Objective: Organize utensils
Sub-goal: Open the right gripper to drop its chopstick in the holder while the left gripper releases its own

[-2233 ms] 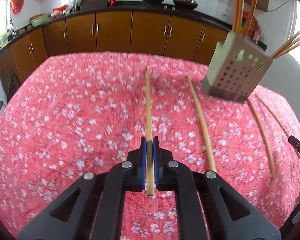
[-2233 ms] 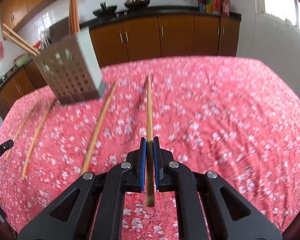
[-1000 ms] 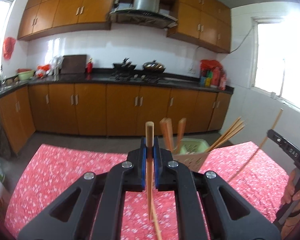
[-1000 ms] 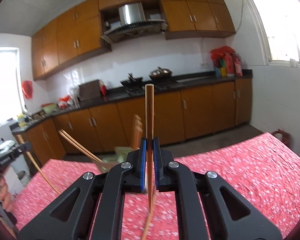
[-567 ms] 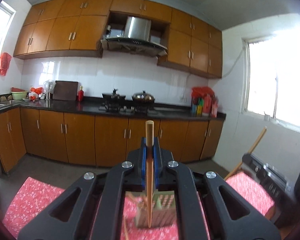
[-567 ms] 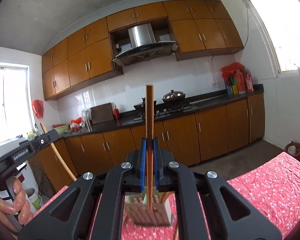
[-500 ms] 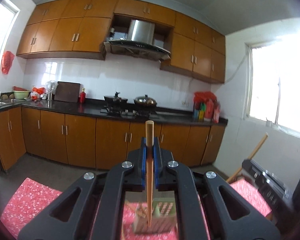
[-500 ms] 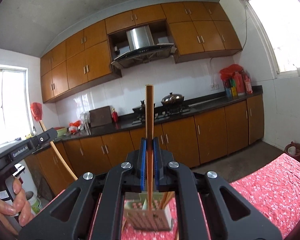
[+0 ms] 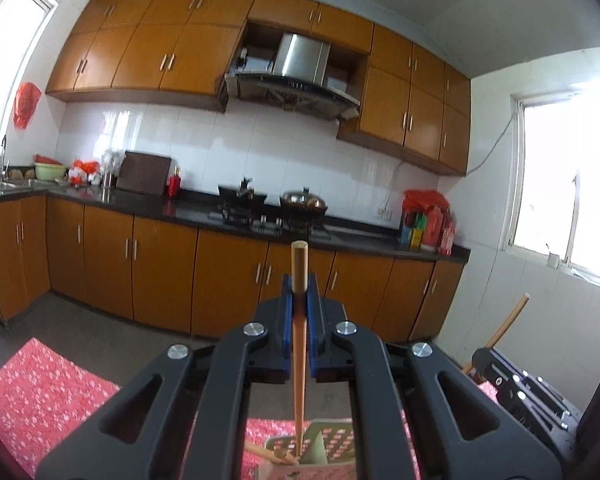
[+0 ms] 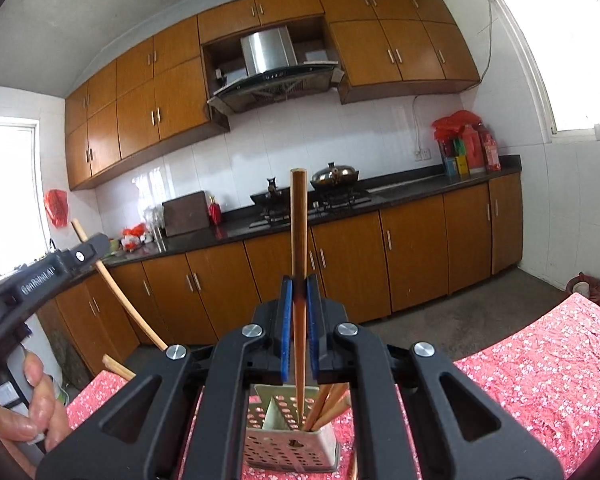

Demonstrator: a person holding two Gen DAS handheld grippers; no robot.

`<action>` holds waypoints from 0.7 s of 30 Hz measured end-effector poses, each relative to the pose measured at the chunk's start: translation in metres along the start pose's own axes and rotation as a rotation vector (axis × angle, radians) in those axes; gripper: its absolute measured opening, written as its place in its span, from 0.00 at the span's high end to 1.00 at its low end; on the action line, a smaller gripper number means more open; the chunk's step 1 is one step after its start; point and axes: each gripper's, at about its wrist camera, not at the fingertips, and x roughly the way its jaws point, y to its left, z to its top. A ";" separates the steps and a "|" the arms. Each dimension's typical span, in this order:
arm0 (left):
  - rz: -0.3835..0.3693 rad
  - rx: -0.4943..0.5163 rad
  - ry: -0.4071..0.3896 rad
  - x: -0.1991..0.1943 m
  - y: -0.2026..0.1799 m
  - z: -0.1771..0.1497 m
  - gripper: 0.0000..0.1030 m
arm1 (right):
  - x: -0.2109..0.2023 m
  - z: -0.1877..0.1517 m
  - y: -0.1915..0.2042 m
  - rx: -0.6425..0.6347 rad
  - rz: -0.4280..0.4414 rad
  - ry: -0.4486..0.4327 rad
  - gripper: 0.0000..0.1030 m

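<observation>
Each claw (image 9: 299, 312) (image 10: 299, 300) is matt black plastic with shiny metal screw heads and blue, rubbery-looking pads (image 10: 286, 328), and each grips a smooth, pale wooden chopstick (image 9: 299, 344) (image 10: 299, 280). The holder (image 10: 292, 444) looks like dull beige plastic pierced with holes, with more bare wooden sticks (image 10: 326, 406) in it. The bench (image 10: 540, 372) wears a matt red cloth printed with small white flowers, and behind it the cabinets (image 10: 340, 264) show glossy brown wood, the wall tiles (image 10: 380, 140) a white glaze, and the hood (image 10: 266, 56) brushed metal.
</observation>
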 end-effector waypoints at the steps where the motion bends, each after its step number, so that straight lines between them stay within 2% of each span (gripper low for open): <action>1: 0.000 0.000 0.016 0.002 0.001 -0.004 0.93 | 0.003 -0.001 0.000 -0.001 0.003 0.009 0.92; 5: 0.004 0.000 0.065 0.009 0.005 -0.013 0.89 | 0.003 -0.003 0.002 -0.009 0.000 0.028 0.92; 9: 0.010 0.008 0.063 0.002 0.007 -0.011 0.81 | -0.002 0.002 0.002 -0.007 -0.007 0.030 0.92; 16: 0.042 0.011 0.062 -0.026 0.020 -0.001 0.77 | -0.032 0.012 -0.002 -0.004 -0.044 0.007 0.91; 18: 0.064 0.020 0.076 -0.043 0.029 -0.004 0.74 | -0.042 0.010 -0.007 -0.001 -0.071 0.013 0.88; 20: 0.088 0.032 0.089 -0.059 0.040 -0.012 0.71 | -0.055 0.000 -0.021 0.013 -0.103 0.035 0.76; 21: 0.100 0.038 0.100 -0.066 0.045 -0.018 0.71 | -0.059 -0.008 -0.029 0.014 -0.126 0.057 0.74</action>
